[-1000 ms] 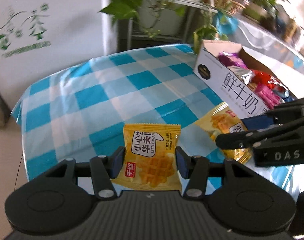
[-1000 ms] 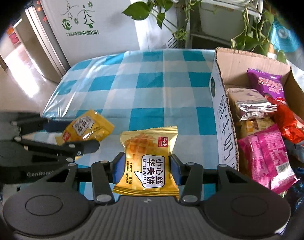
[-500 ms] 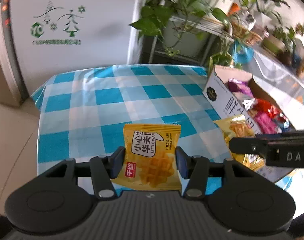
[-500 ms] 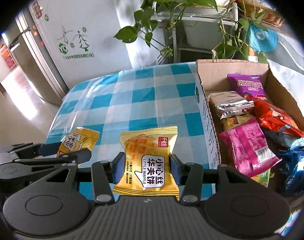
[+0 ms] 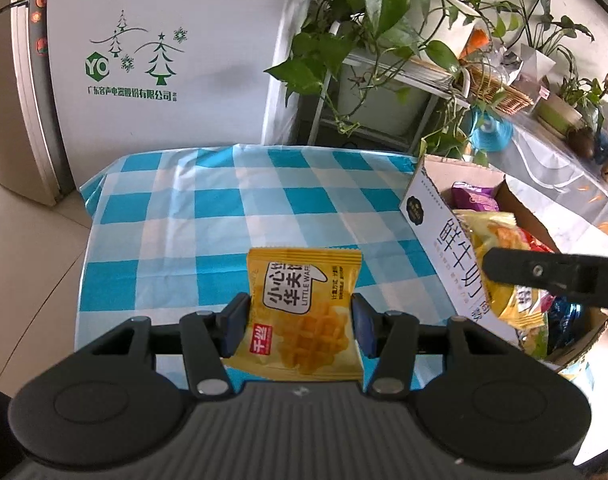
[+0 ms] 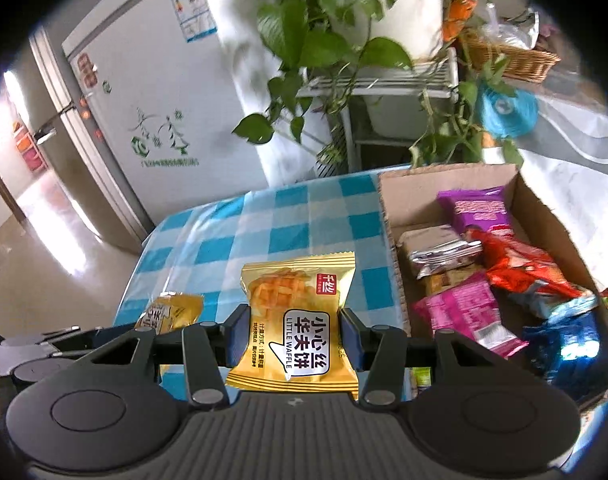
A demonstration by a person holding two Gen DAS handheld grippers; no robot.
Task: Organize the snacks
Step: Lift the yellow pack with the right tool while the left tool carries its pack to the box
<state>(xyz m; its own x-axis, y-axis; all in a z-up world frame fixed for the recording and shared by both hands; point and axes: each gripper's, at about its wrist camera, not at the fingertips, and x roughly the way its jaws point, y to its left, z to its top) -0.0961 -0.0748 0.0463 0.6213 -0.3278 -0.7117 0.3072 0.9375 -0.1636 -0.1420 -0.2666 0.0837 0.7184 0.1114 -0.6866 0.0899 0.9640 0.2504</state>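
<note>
Holding one yellow waffle packet (image 5: pixel 304 312) apiece, the left gripper (image 5: pixel 301 322) and right gripper (image 6: pixel 293 338) pinch their packets by the side edges above the checkered tablecloth (image 5: pixel 223 208), presumably for dropping into the cardboard box (image 6: pixel 400 184). Each packet is flat, glossy and sealed, edges crimped.

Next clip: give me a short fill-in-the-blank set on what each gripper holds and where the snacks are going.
1. The left gripper is shut on a yellow ____ packet.
2. The right gripper holds ____ packet of the same snack.
3. The other snacks lie inside an open ____ box.
4. The table is covered with a blue and white ____ cloth.

Missing words: waffle; one; cardboard; checked
</note>
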